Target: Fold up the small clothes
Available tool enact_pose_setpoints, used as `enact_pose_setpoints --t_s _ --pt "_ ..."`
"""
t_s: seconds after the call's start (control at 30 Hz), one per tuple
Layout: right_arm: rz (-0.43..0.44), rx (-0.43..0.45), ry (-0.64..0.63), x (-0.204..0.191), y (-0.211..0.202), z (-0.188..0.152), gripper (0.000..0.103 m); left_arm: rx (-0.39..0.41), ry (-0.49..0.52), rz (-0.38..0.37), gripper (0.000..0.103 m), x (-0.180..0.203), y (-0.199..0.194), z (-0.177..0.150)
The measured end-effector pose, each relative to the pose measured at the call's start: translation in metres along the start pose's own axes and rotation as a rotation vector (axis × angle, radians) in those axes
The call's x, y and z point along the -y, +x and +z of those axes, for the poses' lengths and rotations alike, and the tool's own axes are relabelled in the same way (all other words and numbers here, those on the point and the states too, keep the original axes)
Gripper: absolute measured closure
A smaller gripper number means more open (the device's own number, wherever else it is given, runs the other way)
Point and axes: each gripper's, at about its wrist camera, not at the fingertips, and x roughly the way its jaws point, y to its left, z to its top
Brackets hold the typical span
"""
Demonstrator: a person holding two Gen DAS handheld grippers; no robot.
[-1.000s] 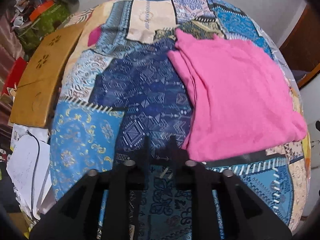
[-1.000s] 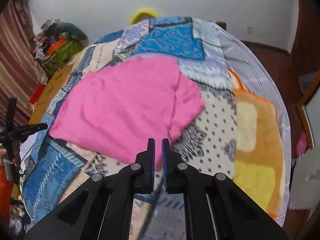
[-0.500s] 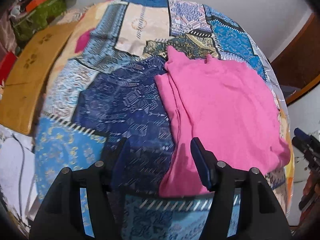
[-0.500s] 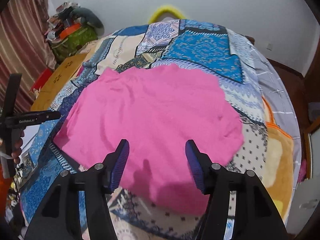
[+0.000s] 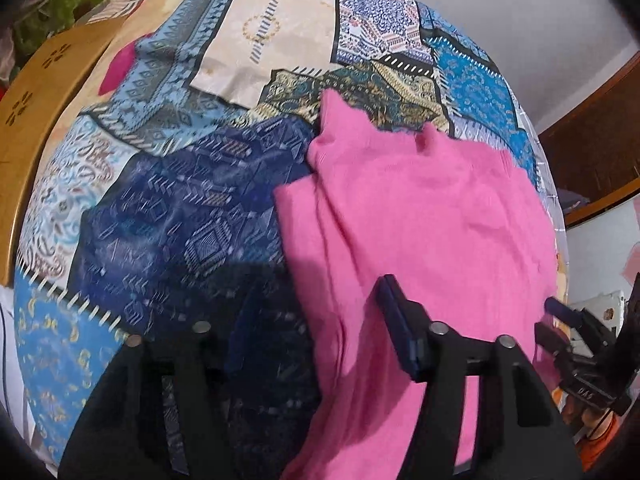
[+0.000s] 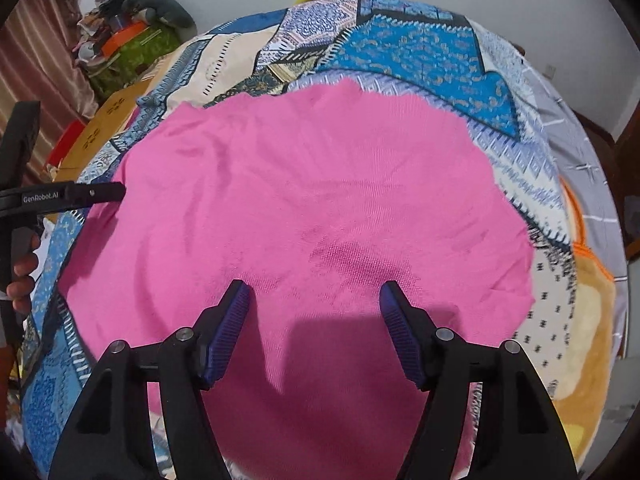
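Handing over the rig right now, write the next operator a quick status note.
Left gripper: jaws open, empty, straddling the near-left edge of the pink garment.
Right gripper: jaws open, empty, low over the garment's near edge.
The garment lies spread on the patterned bedspread, its left side doubled over.
Done: nothing gripped yet.
Left: grip the near edge with both and fold.

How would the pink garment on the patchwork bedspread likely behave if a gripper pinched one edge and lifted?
The pink garment looks like a thin knit lying in soft wrinkles, so it would probably droop limply. Its doubled left edge may unfold. It seems light, likelier to drag across the bedspread than slip.
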Motion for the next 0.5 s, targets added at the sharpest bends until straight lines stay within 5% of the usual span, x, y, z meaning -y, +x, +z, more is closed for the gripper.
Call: enact_pose_setpoints --t_s 0.13,0.5 --pt "0.02 0.015 0.015 0.004 0.0 0.0 0.037 0.011 0.043 -0.013 0.093 0.011 0.003 0.004" --pt "0.011 0.033 0.008 0.005 -0.014 -0.001 0.037 0.09 0.059 0.007 0.095 0.004 -0.041 0.003"
